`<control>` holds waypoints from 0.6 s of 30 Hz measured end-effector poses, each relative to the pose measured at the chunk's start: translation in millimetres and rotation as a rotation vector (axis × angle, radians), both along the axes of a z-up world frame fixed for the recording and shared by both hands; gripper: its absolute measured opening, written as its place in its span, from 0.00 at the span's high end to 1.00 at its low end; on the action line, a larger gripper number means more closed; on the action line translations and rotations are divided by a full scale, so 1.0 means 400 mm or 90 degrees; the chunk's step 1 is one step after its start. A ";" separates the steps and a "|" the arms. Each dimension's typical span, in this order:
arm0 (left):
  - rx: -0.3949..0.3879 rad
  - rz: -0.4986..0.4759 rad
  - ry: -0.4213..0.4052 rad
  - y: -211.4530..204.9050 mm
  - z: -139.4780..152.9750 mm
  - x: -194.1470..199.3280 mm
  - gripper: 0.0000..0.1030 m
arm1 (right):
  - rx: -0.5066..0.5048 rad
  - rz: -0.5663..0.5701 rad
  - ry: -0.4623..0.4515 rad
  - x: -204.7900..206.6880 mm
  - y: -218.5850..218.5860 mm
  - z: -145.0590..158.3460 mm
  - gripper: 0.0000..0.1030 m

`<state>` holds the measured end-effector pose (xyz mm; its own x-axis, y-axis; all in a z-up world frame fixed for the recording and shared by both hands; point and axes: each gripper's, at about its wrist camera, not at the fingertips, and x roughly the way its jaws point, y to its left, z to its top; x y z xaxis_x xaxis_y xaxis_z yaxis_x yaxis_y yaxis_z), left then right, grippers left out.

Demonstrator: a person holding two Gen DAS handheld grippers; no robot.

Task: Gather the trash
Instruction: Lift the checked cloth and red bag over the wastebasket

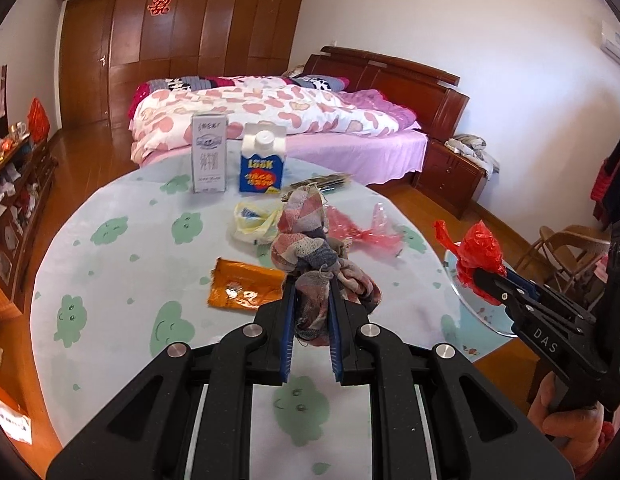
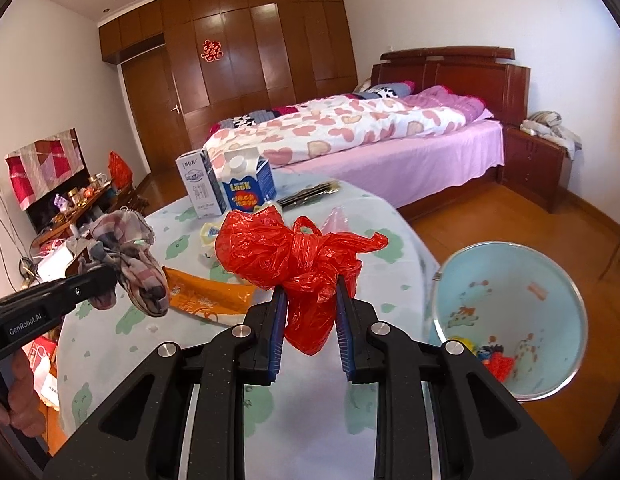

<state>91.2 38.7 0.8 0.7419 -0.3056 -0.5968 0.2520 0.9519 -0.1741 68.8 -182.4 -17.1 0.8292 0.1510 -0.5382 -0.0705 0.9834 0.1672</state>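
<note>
My left gripper is shut on a plaid cloth rag and holds it above the round table; the rag also shows in the right wrist view. My right gripper is shut on a knotted red plastic bag, held above the table's right edge beside a light blue trash bin. The red bag also shows in the left wrist view. On the table lie an orange wrapper, a yellowish plastic bag and a pink plastic wrapper.
A white carton and a blue milk carton stand at the table's far side, with a dark packet beside them. The bin holds some scraps. A bed stands beyond the table; a cluttered shelf is on the left.
</note>
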 end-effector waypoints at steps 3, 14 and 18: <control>0.009 -0.004 -0.004 -0.026 0.013 -0.006 0.86 | -0.003 -0.008 -0.010 -0.022 -0.020 0.011 0.77; 0.047 -0.037 -0.038 -0.135 0.059 -0.036 0.86 | -0.005 -0.039 -0.033 -0.076 -0.082 0.038 0.77; 0.056 -0.050 -0.047 -0.171 0.069 -0.044 0.86 | -0.005 -0.054 -0.043 -0.095 -0.110 0.047 0.77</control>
